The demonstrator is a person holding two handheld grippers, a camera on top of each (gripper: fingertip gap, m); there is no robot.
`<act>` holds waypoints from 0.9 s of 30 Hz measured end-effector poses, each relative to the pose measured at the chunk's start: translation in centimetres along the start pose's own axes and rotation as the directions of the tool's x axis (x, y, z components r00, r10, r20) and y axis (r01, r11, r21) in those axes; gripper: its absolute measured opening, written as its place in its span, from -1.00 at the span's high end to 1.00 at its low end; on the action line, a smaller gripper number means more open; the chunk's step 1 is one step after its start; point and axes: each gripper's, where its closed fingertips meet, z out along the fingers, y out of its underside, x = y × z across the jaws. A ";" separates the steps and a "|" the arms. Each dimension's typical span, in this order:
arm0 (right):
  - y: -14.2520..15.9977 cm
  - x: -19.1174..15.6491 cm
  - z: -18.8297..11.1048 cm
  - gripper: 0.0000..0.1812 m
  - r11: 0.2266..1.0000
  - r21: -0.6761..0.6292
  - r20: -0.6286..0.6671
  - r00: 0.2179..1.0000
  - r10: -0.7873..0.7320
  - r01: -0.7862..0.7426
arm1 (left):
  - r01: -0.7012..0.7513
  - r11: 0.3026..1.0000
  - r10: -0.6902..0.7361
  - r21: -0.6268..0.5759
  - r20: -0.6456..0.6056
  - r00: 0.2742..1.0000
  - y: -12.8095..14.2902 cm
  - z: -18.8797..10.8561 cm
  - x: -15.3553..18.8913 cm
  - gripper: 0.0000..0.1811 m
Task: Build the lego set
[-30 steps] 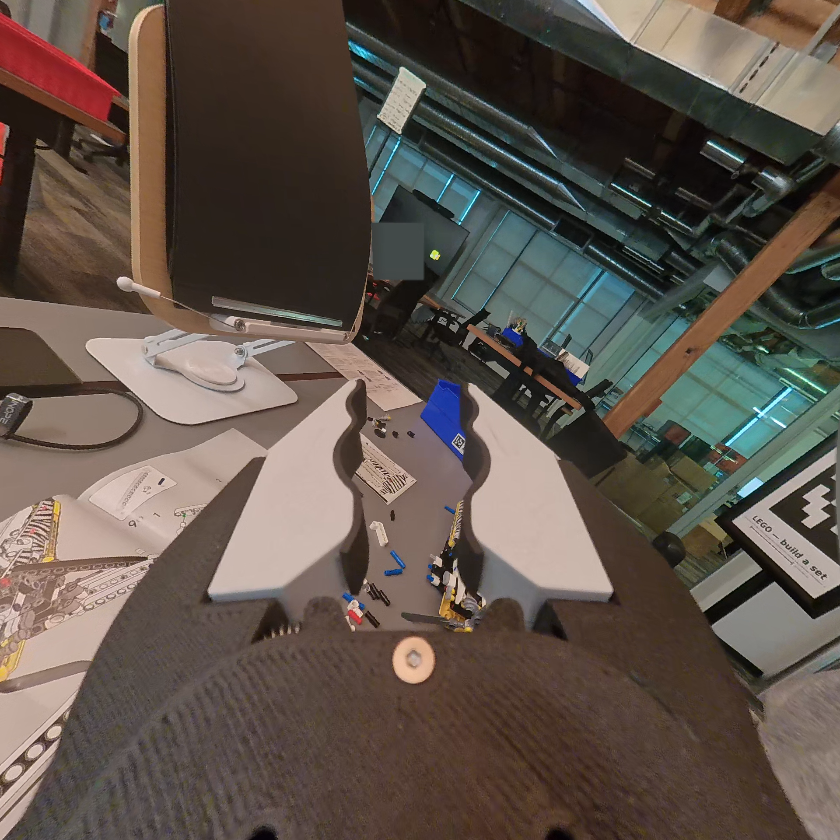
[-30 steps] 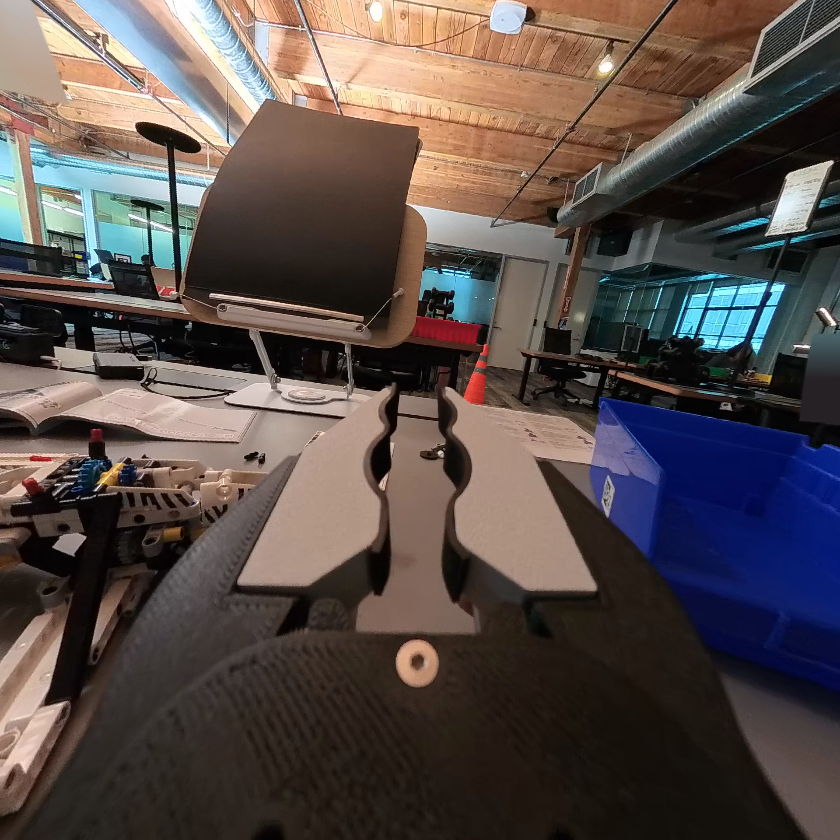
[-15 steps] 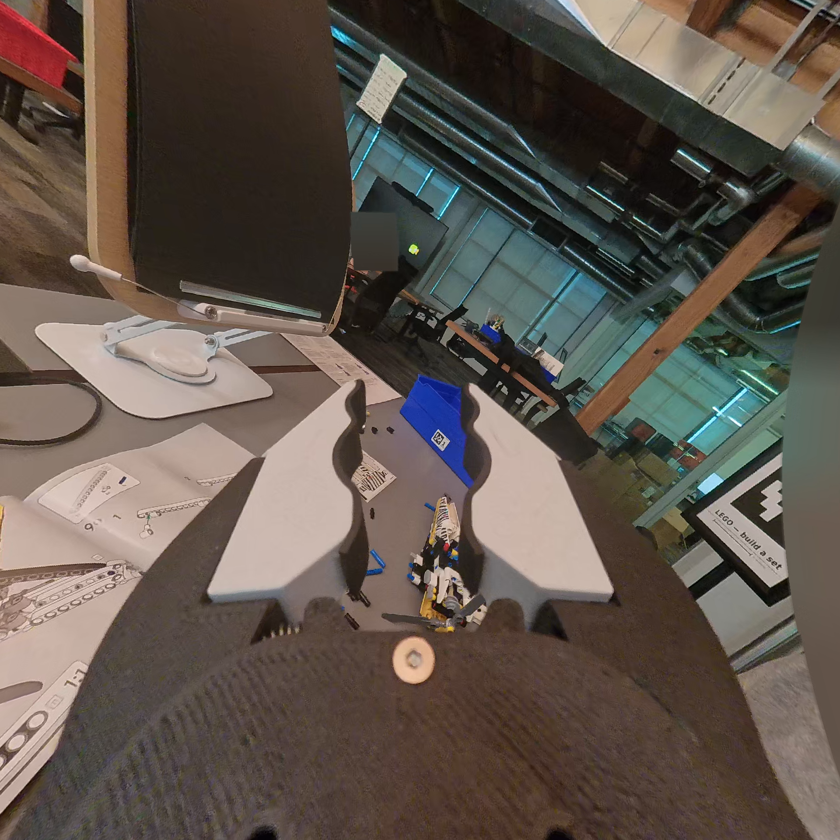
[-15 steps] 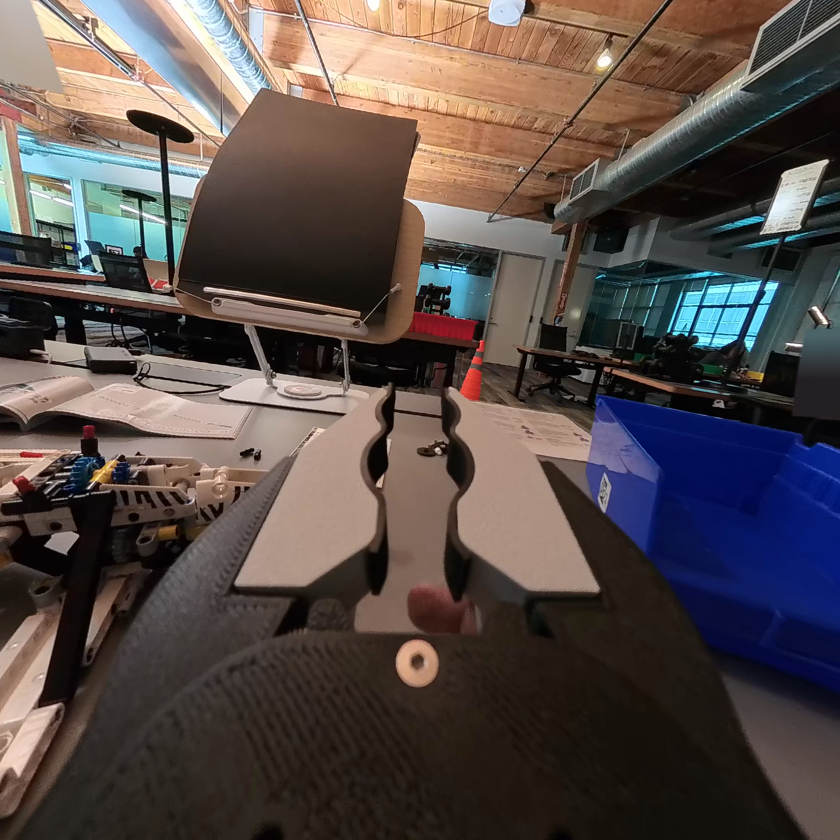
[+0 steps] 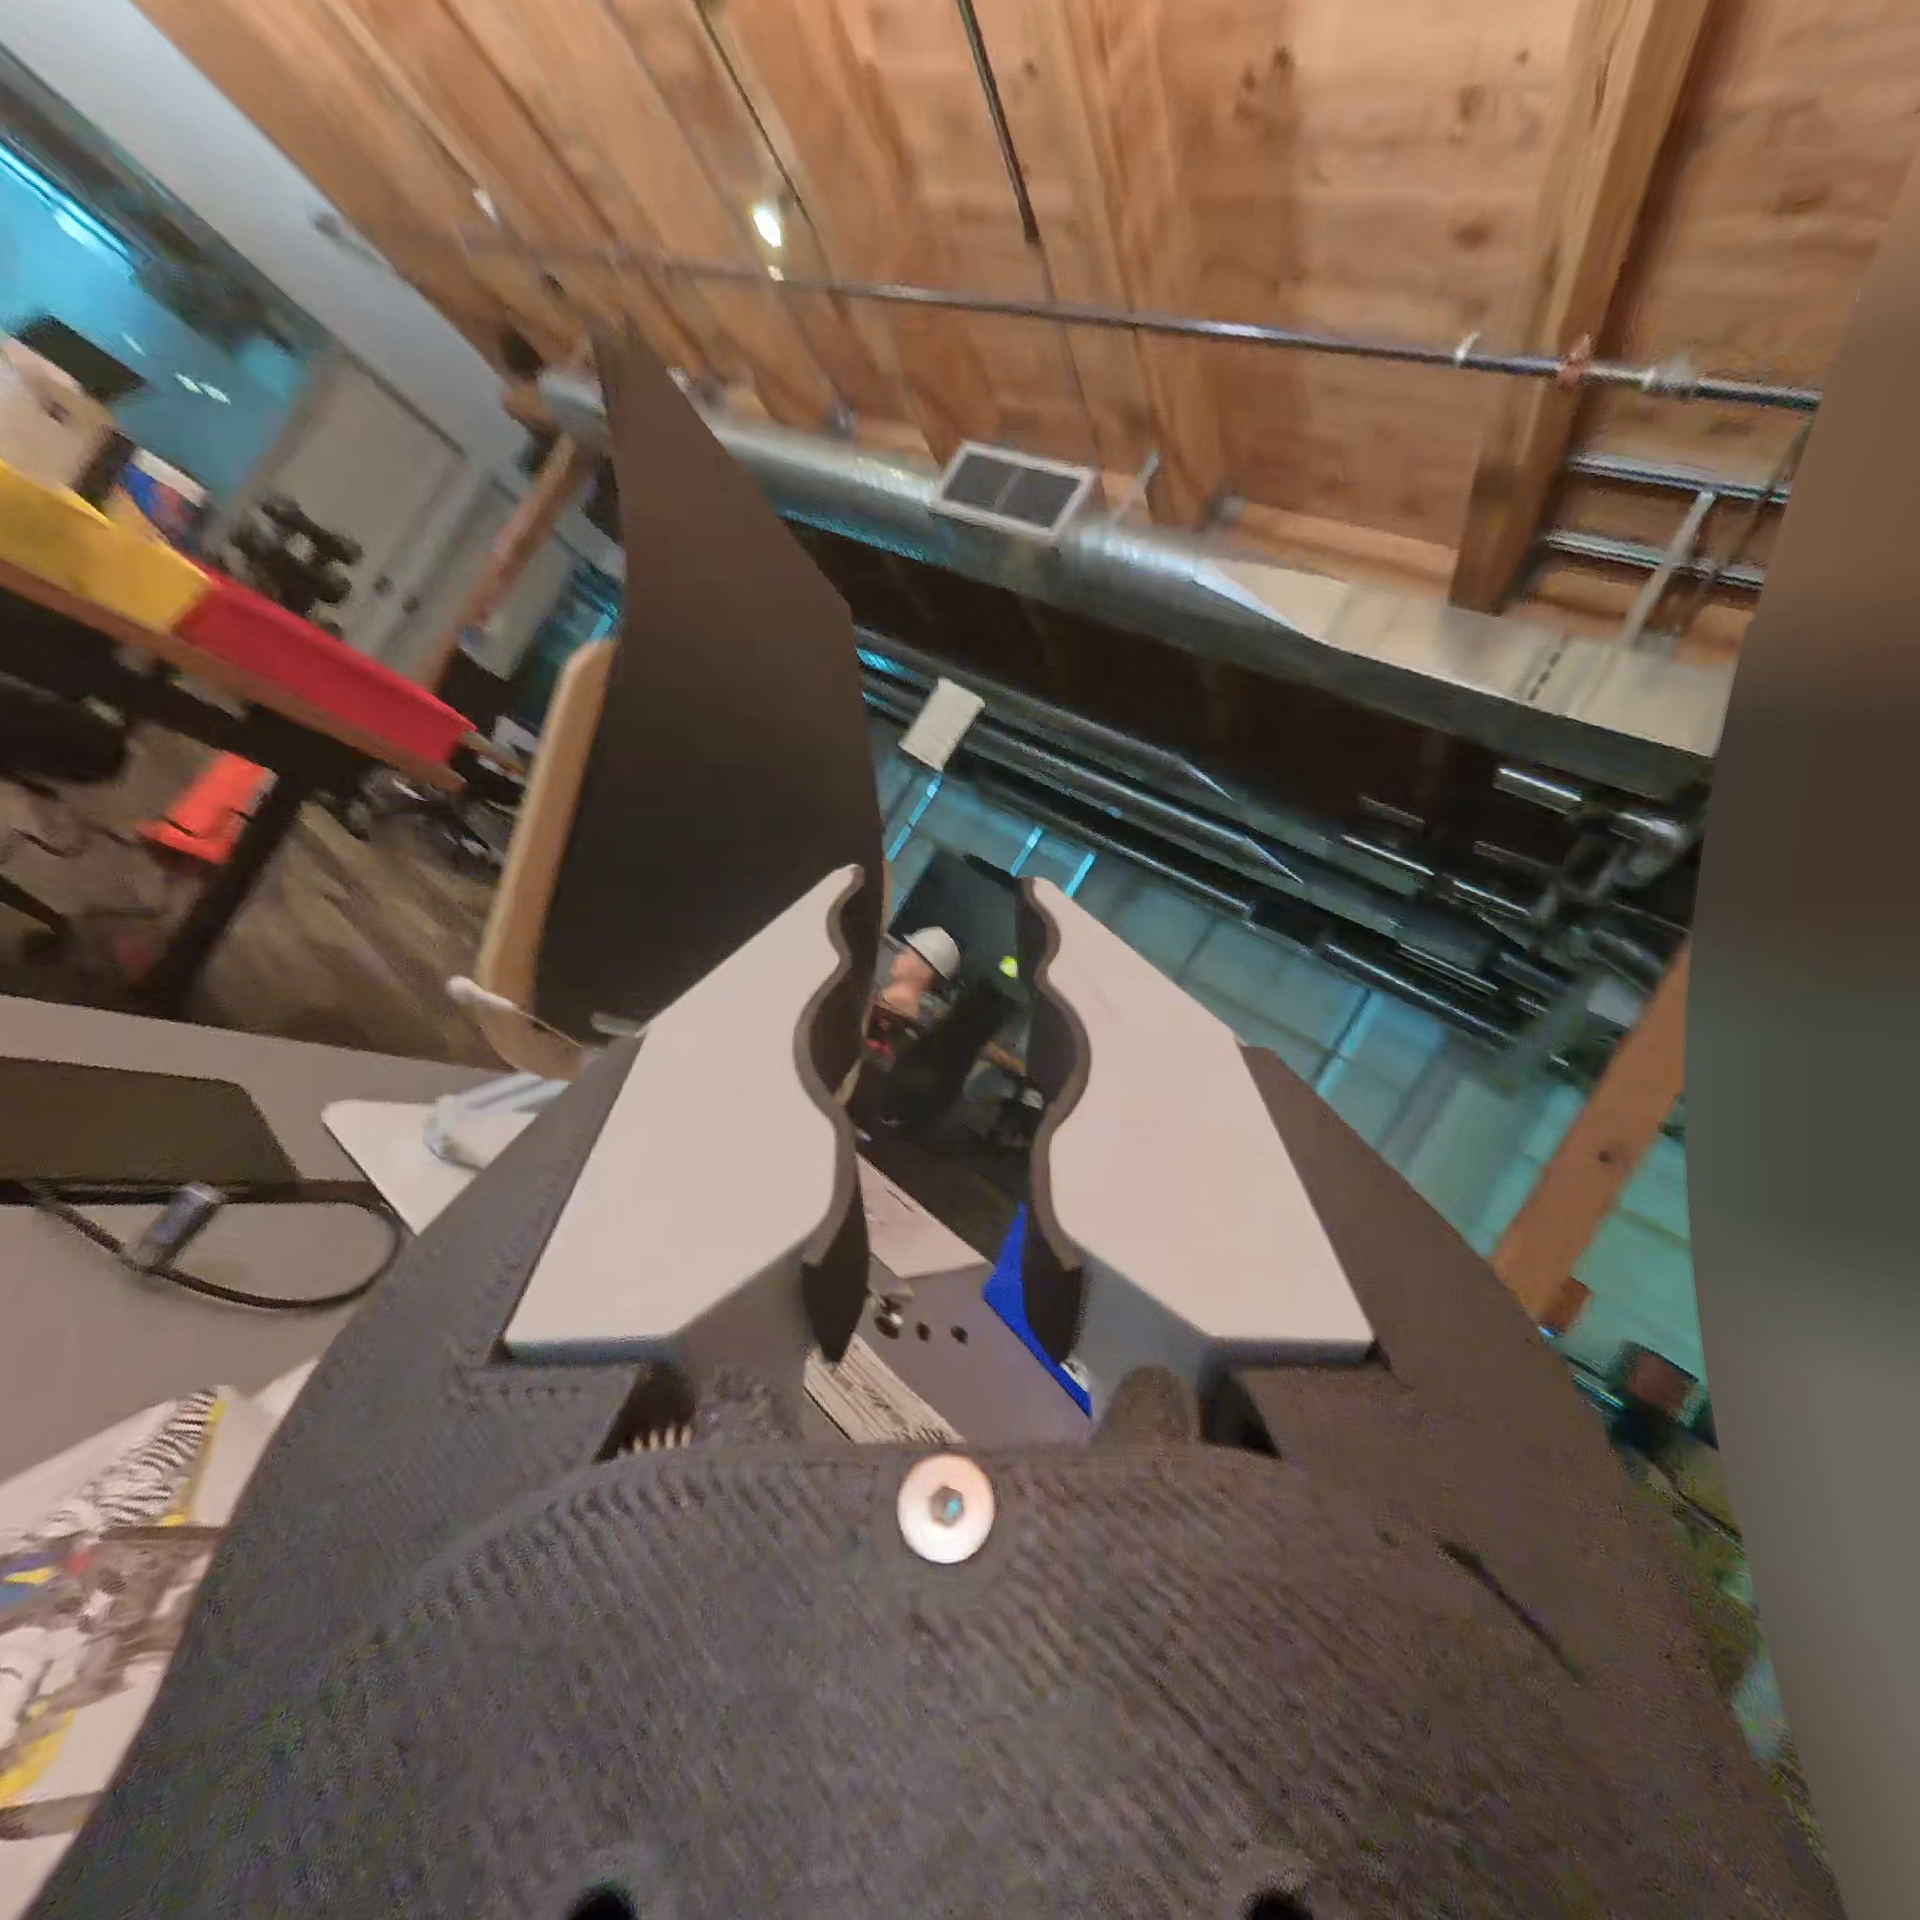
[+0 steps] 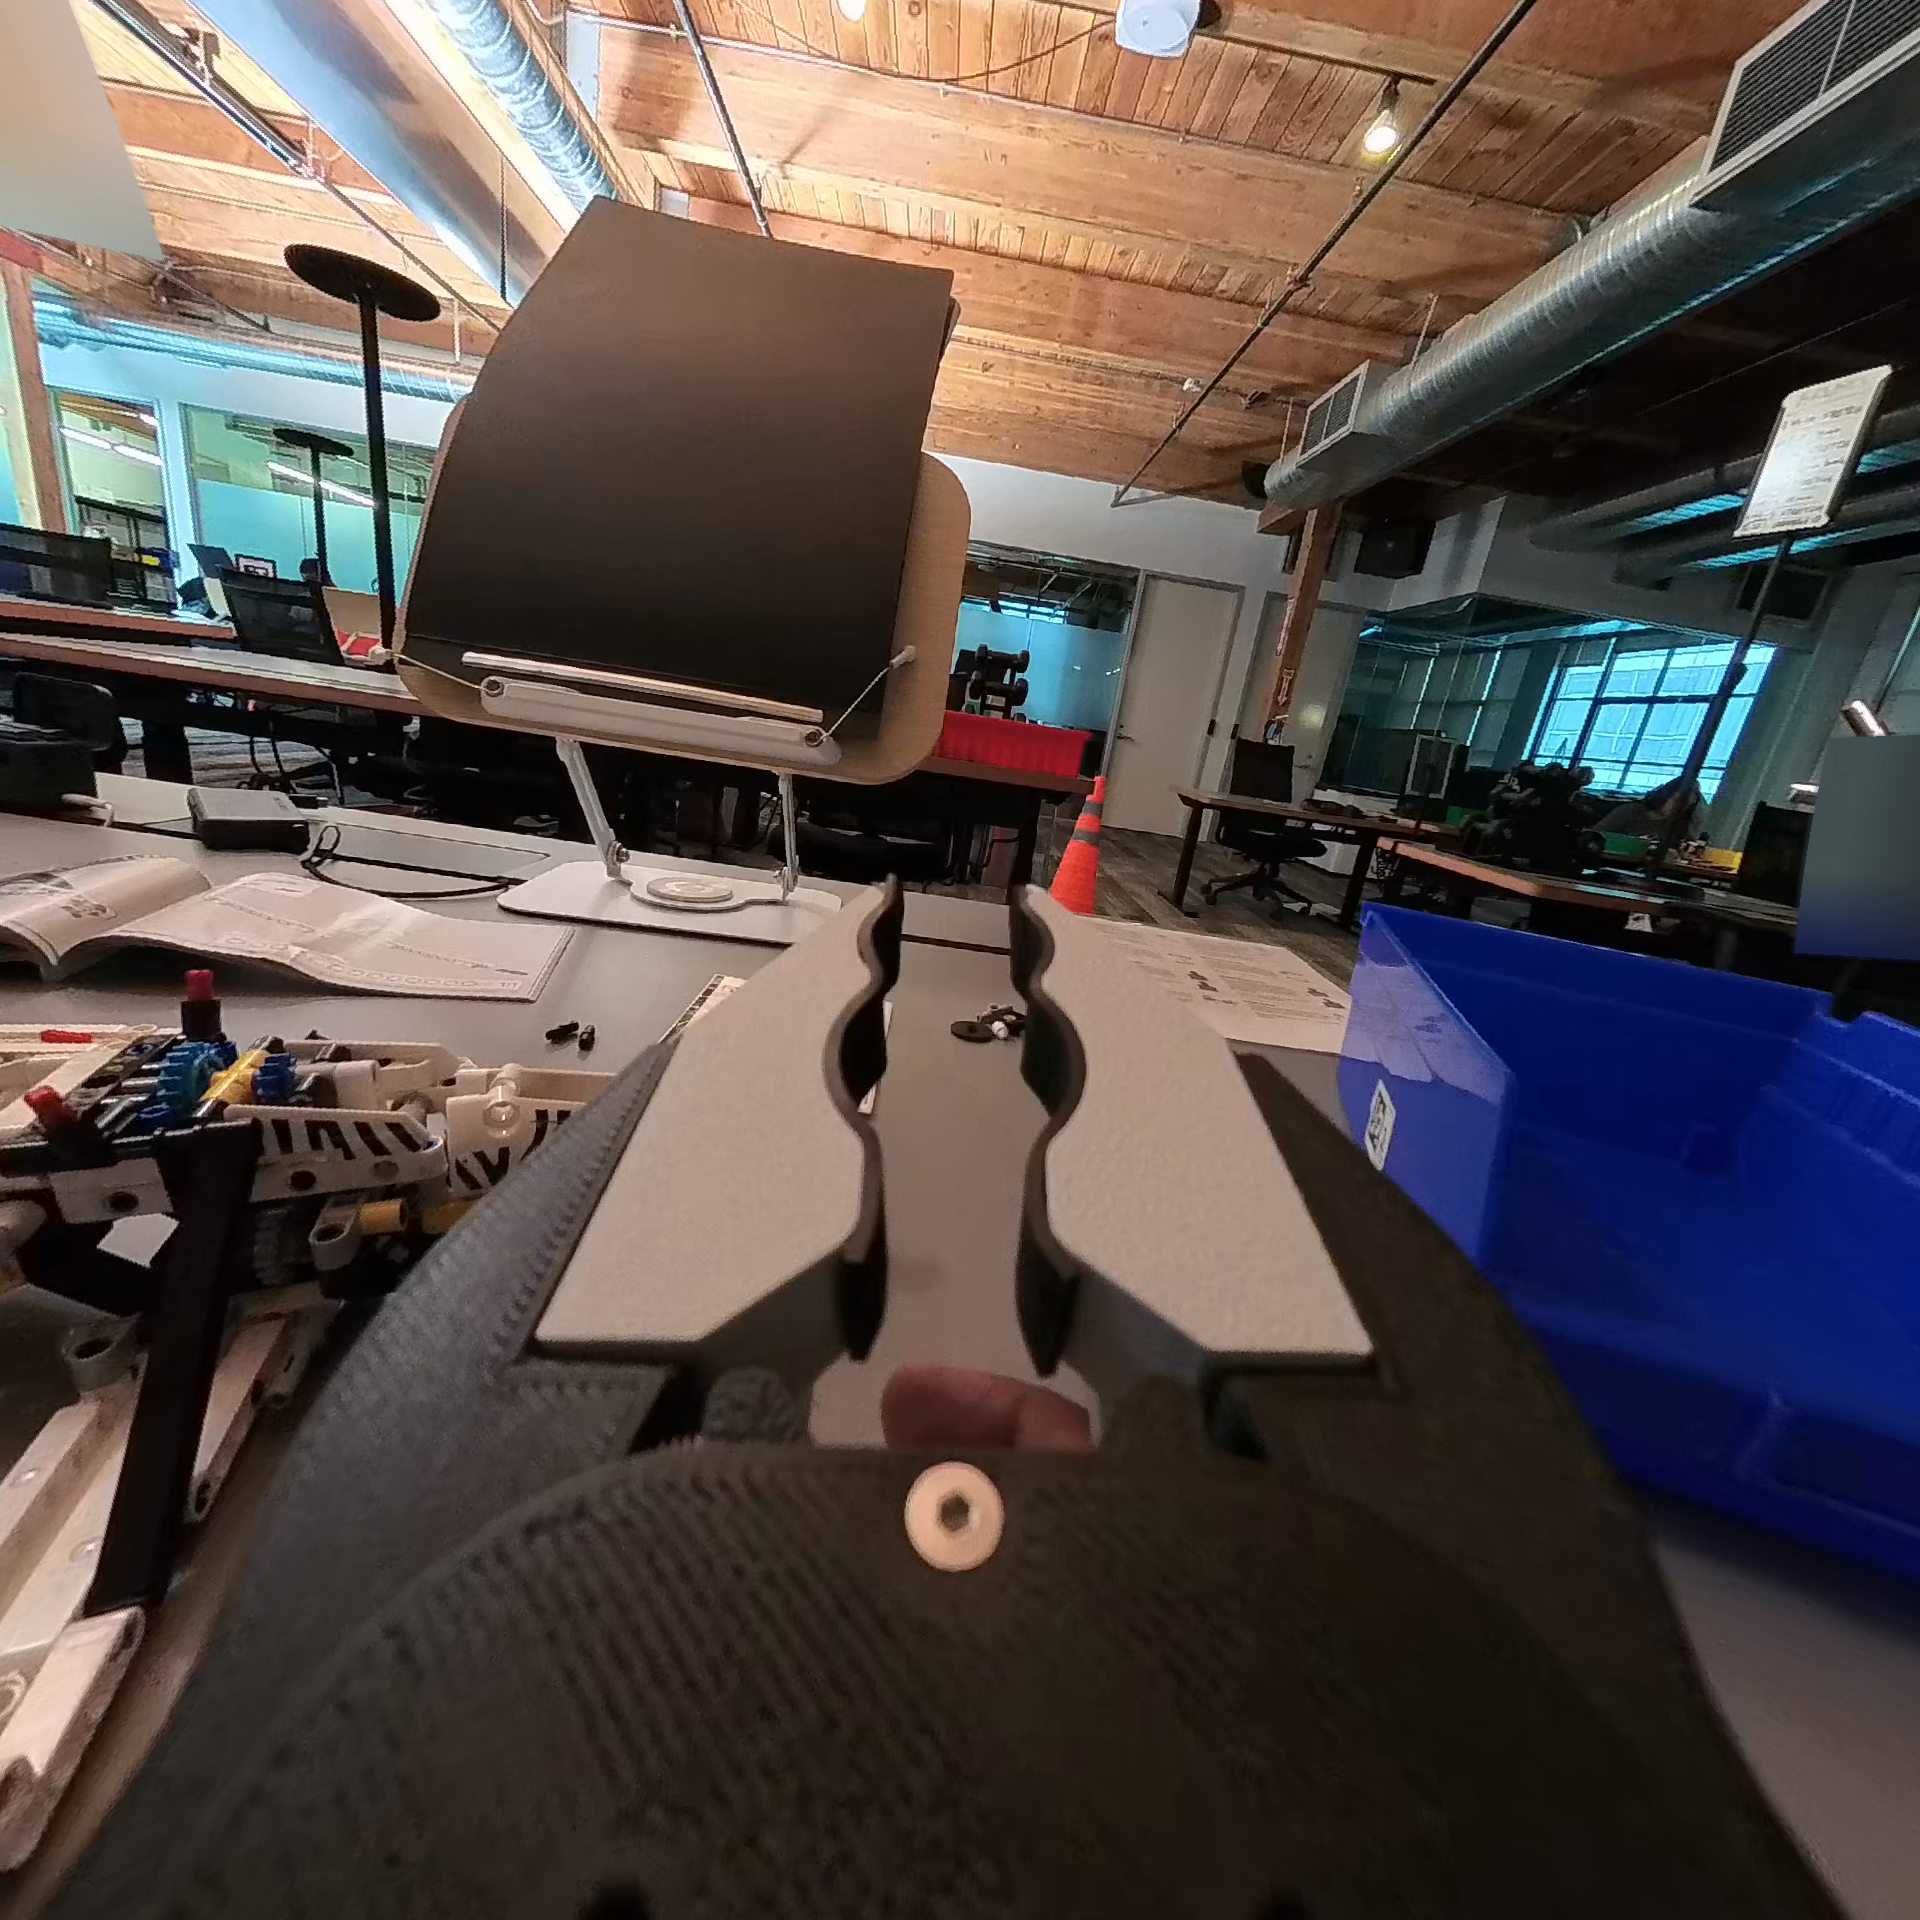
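Both grippers empty, jaws narrowly parted: left gripper [image 5: 940, 1049] tilted ceilingward; right gripper [image 6: 951, 1013] low, model [image 6: 239, 1132] at nine o'clock; next, likely fetch loose pins [image 6: 569, 1032].

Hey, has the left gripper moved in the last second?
Yes. The left gripper has tilted upward: the book stand has slid lower and leftward in its view, wooden ceiling fills the top, and the loose pieces seen between its fingers earlier are out of sight.

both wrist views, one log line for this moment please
left tongs: open, empty, raised off the table | right tongs: open, empty, low over table | lego model: left of right tongs | blue bin: right
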 end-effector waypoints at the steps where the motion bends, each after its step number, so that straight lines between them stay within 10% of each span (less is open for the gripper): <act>1: 0.0 0.0 0.0 0.79 1.000 -0.003 0.001 1.000 -0.001 0.001 | -0.017 1.000 0.016 0.016 0.013 1.000 -0.5 -0.4 -0.2 0.77; 27: -0.1 -0.2 0.2 0.79 1.000 -0.012 -0.010 1.000 -0.018 0.018 | -0.007 1.000 0.008 0.014 -0.071 0.997 -0.2 0.1 1.4 0.70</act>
